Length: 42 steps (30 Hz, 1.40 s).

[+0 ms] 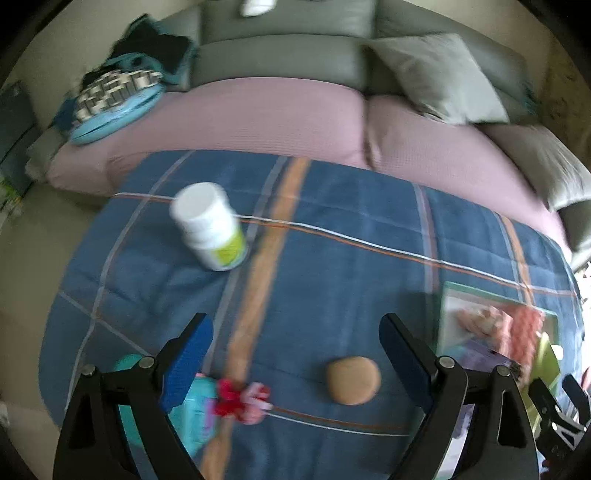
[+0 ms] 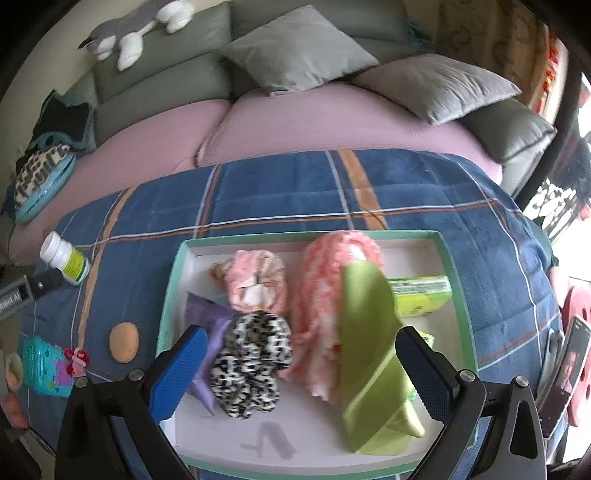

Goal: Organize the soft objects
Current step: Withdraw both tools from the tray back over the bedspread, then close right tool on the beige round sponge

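Note:
A white tray with a teal rim (image 2: pixel 177 280) lies on a blue plaid blanket (image 2: pixel 280 192). In it are a pink fuzzy sock (image 2: pixel 325 295), a pale pink scrunchie (image 2: pixel 258 280), a leopard scrunchie (image 2: pixel 251 354), a green slipper (image 2: pixel 369 354), a purple cloth (image 2: pixel 210 325) and a green pack (image 2: pixel 424 291). My right gripper (image 2: pixel 299 369) is open above the tray. My left gripper (image 1: pixel 295 362) is open and empty over the blanket (image 1: pixel 332 229), with a tan round sponge (image 1: pixel 352 380) between its fingers and a red-pink bow (image 1: pixel 242 402) by the left finger.
A white pill bottle (image 1: pixel 210 225) lies on the blanket, also in the right wrist view (image 2: pixel 66 262). A teal toy (image 2: pixel 44 365) lies at the blanket's left edge. A sofa with a pink cover (image 2: pixel 295 122), grey cushions (image 2: pixel 436 85), a plush dog (image 2: pixel 133 26) and a blue bag (image 1: pixel 114 96) stands behind.

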{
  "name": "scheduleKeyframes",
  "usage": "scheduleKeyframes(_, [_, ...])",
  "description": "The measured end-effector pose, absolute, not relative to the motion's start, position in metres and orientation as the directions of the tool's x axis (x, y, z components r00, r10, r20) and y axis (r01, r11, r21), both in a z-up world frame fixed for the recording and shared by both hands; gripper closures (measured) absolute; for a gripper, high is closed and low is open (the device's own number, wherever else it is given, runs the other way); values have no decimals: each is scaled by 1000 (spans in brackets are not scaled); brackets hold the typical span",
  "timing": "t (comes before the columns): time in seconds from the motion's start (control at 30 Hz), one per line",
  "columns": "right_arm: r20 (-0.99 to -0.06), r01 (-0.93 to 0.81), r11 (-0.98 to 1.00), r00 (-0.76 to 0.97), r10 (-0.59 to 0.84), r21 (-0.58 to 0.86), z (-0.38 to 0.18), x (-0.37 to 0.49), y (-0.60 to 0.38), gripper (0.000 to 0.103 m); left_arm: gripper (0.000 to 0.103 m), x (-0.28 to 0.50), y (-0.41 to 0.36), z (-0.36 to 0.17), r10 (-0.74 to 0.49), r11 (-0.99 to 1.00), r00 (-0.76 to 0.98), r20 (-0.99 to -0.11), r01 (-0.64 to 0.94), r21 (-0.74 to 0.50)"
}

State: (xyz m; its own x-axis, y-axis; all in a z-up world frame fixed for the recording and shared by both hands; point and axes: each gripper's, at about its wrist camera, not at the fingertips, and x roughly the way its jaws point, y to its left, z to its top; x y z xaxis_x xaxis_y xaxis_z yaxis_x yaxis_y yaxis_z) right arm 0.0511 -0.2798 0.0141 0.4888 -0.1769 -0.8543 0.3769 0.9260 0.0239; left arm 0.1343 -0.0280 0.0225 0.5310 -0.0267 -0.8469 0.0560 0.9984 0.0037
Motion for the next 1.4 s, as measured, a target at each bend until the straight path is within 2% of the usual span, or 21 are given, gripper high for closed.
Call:
scheduleKeyframes(0.6, [-850, 203, 979, 516, -102, 5, 13, 89, -205, 0, 11, 139, 60, 7, 75, 991, 481, -874, -133, 12])
scheduleKeyframes(0.93, [-843, 103, 993, 539, -10, 54, 10, 112, -169, 0, 11, 141, 77, 3, 72, 988, 467, -881, -154, -1])
scheduleKeyframes(1.3, [-836, -33, 998, 546, 57, 47, -7, 130, -133, 0, 11, 150, 74, -11, 27, 991, 426, -904, -129, -31])
scheduleKeyframes(1.4, [-850, -62, 997, 522, 69, 43, -15, 133, -127, 4, 11, 153, 70, -13, 12, 992, 418, -908, -118, -41])
